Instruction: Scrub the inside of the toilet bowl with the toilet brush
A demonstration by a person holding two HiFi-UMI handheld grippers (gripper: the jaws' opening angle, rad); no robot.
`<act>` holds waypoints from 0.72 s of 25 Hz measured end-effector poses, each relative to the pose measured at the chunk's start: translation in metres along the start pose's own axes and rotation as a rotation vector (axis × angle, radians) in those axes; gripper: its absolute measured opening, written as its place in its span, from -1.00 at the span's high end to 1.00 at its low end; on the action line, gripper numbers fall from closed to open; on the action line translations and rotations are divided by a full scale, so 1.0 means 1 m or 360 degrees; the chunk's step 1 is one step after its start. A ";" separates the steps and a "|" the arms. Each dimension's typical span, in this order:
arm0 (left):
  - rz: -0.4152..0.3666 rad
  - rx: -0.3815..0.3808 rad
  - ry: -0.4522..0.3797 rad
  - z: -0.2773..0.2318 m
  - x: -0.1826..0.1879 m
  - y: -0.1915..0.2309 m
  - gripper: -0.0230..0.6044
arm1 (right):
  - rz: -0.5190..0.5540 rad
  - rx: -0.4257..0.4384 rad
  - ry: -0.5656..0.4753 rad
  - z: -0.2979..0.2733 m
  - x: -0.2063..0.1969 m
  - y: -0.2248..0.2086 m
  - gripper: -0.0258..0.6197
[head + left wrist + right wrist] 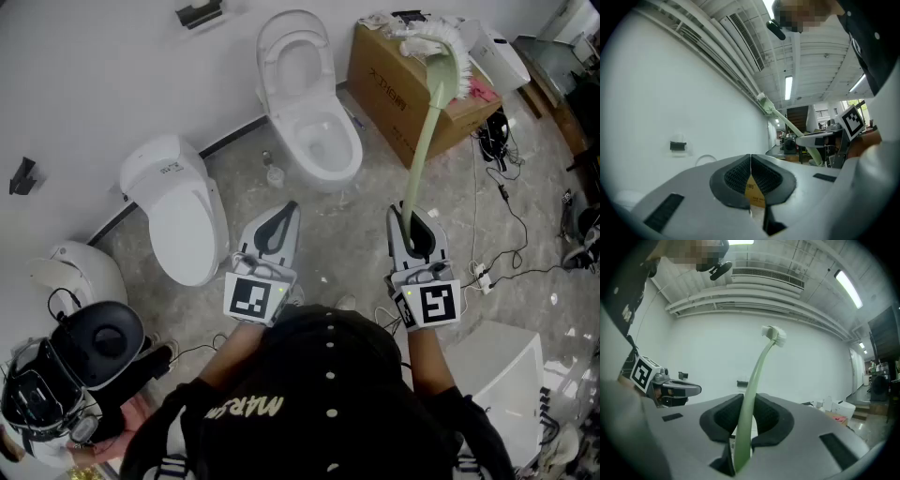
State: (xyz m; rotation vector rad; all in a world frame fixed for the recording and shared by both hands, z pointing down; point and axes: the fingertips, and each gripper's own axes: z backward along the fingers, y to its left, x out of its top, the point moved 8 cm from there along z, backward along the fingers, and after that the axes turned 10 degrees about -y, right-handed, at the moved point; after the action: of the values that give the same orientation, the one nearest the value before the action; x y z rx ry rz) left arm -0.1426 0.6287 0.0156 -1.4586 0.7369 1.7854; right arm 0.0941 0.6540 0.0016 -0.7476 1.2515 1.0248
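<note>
My right gripper (410, 217) is shut on the pale green handle of the toilet brush (429, 117), which rises up and away with its white bristle head (433, 39) over the cardboard box. In the right gripper view the toilet brush (757, 380) stands between the pads, its bristle head (774, 333) high against the wall. The open white toilet (312, 127) with its lid up stands ahead, left of the brush. My left gripper (284, 214) is shut with nothing in it, held beside the right one; in its own view the left gripper (750, 161) has its pads together, with the toilet brush (787, 125) to the right.
A second toilet (181, 206) with its lid down stands at the left. A cardboard box (412, 80) sits right of the open toilet. Cables (502, 202) trail over the marble floor at the right. A black-and-white appliance (66, 370) is at the lower left.
</note>
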 end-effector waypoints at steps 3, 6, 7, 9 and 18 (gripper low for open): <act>0.0005 0.0003 -0.0006 0.003 0.000 0.001 0.85 | 0.0004 0.0008 0.0000 0.001 0.000 0.003 0.68; 0.0004 0.0002 -0.0003 0.005 0.000 0.002 0.85 | 0.0007 0.0013 -0.0003 0.001 0.000 0.006 0.68; 0.0002 0.0001 -0.0003 0.005 0.000 0.002 0.85 | 0.0008 0.0014 -0.0003 0.001 0.000 0.006 0.68; 0.0001 0.0001 -0.0006 0.005 0.000 0.003 0.85 | 0.0010 0.0014 0.0001 -0.001 0.000 0.007 0.68; 0.0037 -0.0010 -0.0021 0.011 0.004 0.029 0.85 | -0.0047 -0.0036 -0.0043 -0.019 0.001 0.022 0.68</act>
State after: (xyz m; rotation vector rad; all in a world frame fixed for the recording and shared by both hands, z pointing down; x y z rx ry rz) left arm -0.1729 0.6215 0.0135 -1.4465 0.7448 1.8151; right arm 0.0665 0.6456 -0.0010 -0.7652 1.2041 1.0231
